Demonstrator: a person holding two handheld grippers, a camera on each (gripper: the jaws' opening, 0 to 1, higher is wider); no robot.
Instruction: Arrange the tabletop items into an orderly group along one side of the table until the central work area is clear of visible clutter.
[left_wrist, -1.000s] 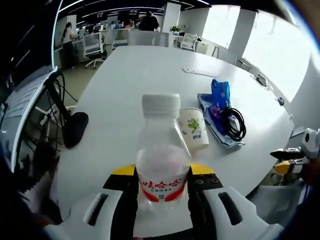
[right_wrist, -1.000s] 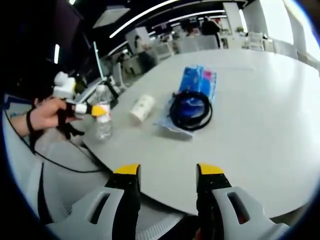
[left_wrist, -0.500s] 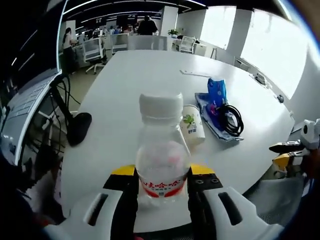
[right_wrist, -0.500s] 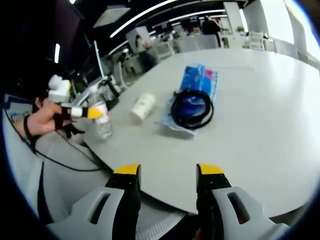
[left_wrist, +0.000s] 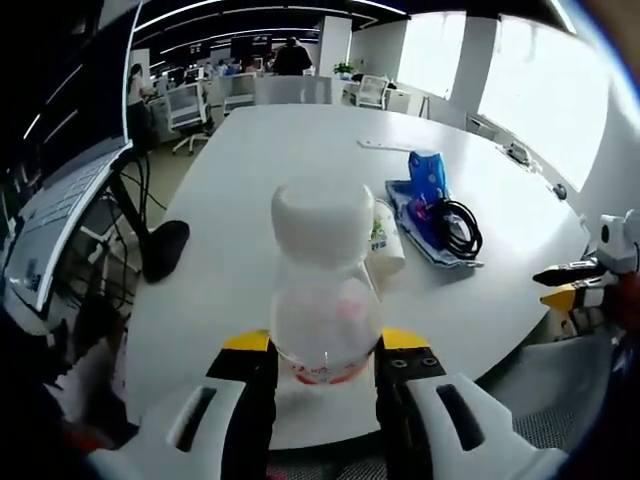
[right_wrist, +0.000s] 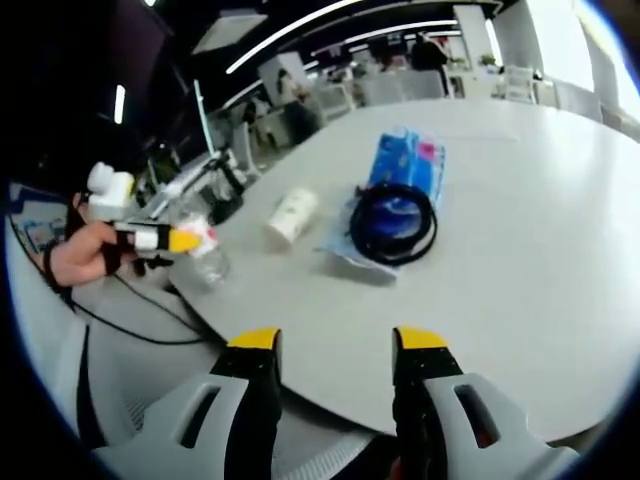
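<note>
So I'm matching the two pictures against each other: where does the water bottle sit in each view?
Left gripper view: the water bottle is at lower centre, clamped in the left hand-held gripper.
Right gripper view: the bottle is at the far left, by the table edge.
Shared landmark: the black cable coil on the blue packet.

- My white oval tabletop (left_wrist: 300, 150) sits in an open office.
- Bright windows (left_wrist: 530, 85) line one side.
- Office chairs (left_wrist: 188, 100) stand beyond.
- Strip lights (right_wrist: 300, 30) cross the dark ceiling.
</note>
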